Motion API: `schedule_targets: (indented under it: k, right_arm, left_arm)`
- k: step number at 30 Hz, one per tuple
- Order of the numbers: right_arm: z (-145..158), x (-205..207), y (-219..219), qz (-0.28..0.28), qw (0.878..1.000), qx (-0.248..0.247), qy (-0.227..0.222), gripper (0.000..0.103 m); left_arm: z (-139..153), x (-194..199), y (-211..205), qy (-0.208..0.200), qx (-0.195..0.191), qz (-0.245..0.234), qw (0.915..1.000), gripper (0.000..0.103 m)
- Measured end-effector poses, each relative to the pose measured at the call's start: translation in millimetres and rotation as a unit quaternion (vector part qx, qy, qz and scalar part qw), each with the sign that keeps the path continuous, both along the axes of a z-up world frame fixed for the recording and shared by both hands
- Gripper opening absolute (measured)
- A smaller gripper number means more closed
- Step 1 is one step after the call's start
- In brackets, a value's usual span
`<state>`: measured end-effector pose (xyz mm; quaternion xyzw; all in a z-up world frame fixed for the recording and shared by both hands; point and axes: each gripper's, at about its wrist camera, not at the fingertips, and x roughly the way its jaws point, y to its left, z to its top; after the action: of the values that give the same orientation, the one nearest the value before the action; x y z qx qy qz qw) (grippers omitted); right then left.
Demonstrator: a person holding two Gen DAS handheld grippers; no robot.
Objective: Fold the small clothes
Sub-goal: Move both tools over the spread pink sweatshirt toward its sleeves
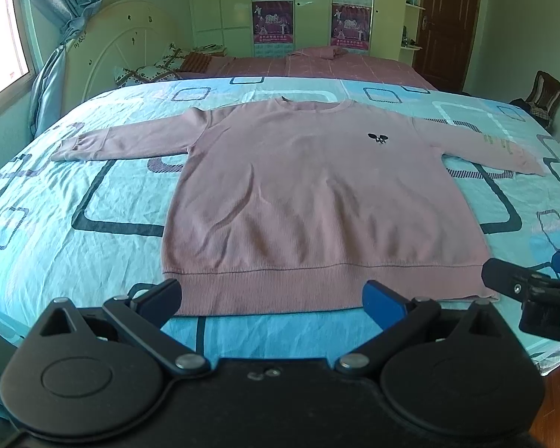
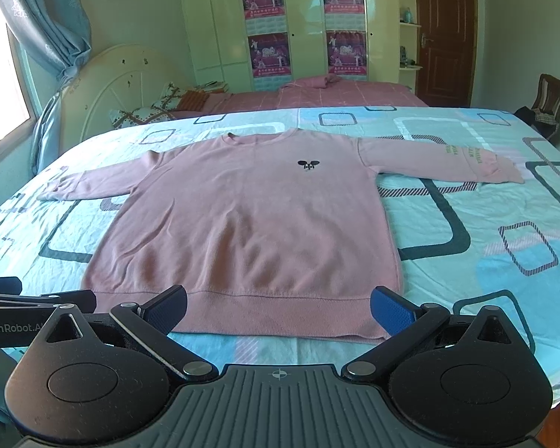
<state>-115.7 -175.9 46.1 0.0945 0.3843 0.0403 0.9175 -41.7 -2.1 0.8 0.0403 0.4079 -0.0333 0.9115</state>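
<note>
A pink long-sleeved sweatshirt [image 1: 298, 194] [image 2: 242, 224] lies flat and face up on the bed, both sleeves spread sideways, a small dark emblem on its chest. Its ribbed hem faces me. My left gripper [image 1: 272, 298] stands open just before the hem, nothing between its fingers. My right gripper [image 2: 280, 308] is open too, near the hem's right part, also holding nothing. In the left wrist view the right gripper's fingers [image 1: 504, 278] show at the right edge. In the right wrist view the left gripper's fingers [image 2: 37, 298] reach in from the left edge.
The bed carries a light blue sheet [image 1: 74, 205] [image 2: 485, 224] with dark rounded squares. Behind it are a second bed with a pink cover [image 2: 336, 93], a white headboard [image 1: 130, 44], a wardrobe with posters, a brown door and a chair [image 2: 548, 100] at the right.
</note>
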Motion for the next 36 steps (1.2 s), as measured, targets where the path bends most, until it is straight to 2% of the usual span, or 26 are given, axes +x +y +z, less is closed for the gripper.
schedule_targets:
  k: [21,36]
  right_arm:
    - [-5,4,3,-0.006,1.0,0.003,0.005,0.103]
    - [-14,21,-5,-0.02,1.0,0.001,0.01,0.103]
  left_arm:
    - [-2,9,5,0.002,-0.003,0.004,1.0,0.102]
    - [-8,31,5,0.008,0.001,0.009,0.9999,0.102]
